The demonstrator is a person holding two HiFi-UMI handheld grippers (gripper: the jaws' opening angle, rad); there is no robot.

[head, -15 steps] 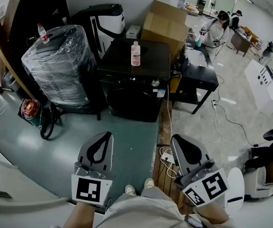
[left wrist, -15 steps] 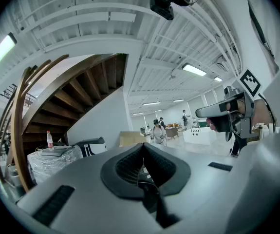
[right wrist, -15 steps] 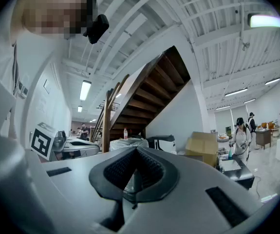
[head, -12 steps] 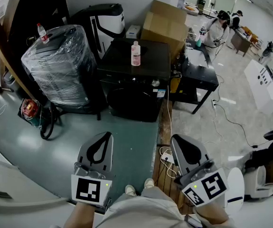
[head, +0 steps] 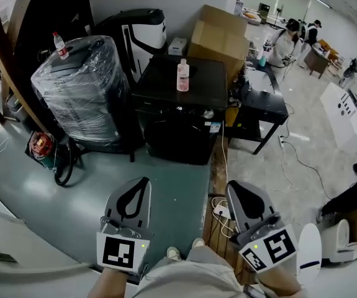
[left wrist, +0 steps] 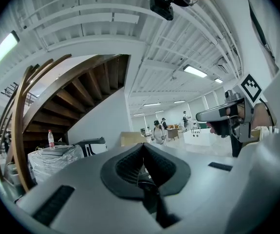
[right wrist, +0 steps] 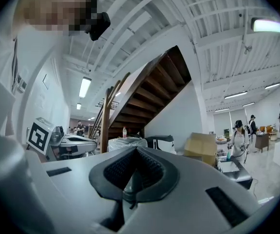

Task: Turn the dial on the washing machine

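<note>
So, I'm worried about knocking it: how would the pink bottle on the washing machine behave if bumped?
The bottle stands tall and narrow, so it would probably tip easily. It looks plastic, so likely light. Seemingly round, it might then roll.

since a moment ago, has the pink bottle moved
No: the pink bottle keeps its spot on top of the washing machine; only the view shifted.

dial: small silver spot, right end of washing machine front; setting unreadable
door: dark, detail not discernible
bottle label: too small to read
forearms: cut off at head view's bottom edge
</note>
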